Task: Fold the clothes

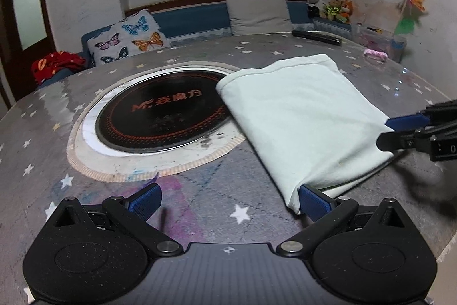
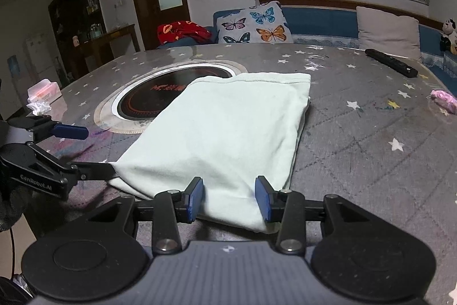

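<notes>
Both jaws stand wide apart: the left gripper (image 1: 230,200) has one pad touching the near corner of the pale green garment (image 1: 302,116), and the right gripper (image 2: 230,197) straddles its near edge unclamped. Garment lies as a compact folded rectangle on the star-patterned table (image 2: 371,133), partly over the induction hob (image 1: 160,116); folding appears largely complete, though a final fold may remain.

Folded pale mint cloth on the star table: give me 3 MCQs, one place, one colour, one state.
1. The folded pale mint cloth partly covers:
A black remote
B round black induction hob
C pink tissue box

2. Gripper finger pads are:
A red
B green
C blue

3. Right gripper is:
A open, astride the cloth's near edge
B shut on the remote
C out of view

B: the cloth's far corner overlaps the hob.
C: the pads show blue.
A: the fingers stand apart with cloth between them.
</notes>
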The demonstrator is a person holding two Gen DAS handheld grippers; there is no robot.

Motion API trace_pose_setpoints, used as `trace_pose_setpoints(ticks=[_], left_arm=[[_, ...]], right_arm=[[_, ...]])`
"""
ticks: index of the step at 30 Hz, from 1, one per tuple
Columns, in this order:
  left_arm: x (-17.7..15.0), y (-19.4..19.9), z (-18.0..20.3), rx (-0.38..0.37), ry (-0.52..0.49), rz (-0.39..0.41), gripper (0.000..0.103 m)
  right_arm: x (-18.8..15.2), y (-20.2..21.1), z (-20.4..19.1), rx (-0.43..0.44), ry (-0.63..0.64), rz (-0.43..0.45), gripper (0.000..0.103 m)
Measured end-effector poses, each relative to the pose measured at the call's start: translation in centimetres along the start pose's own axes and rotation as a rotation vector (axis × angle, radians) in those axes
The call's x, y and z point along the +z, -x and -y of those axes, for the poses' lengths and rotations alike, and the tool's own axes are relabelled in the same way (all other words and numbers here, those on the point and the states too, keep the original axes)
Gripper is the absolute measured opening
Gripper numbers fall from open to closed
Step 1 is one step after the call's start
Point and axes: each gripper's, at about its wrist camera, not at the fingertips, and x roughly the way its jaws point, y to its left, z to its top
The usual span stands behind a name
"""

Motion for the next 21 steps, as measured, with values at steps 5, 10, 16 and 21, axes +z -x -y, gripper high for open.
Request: trace_pose_setpoints(ticks=[5, 10, 16, 21], left_arm=[[-0.2, 0.3, -0.6, 0.015, 0.023, -0.006, 0.103], [0.1, 1.5, -1.0, 0.042, 0.016, 0.029, 0.103], [1.1, 2.4, -1.7, 0.051, 0.043, 0.061, 0.102], [2.4, 2.7, -0.9, -0.007, 0.052, 0.1, 0.096]], right_arm=[[0.0, -0.1, -0.3, 0.002, 0.01, -0.009, 0.041], [0.7, 0.4, -0.4, 0.007, 0.005, -0.008, 0.044], [2.6, 1.1, -0.7, 0.021, 0.012, 0.059, 0.044], [2.5, -1.1, -0.2, 0.024, 0.002, 0.014, 0.044]])
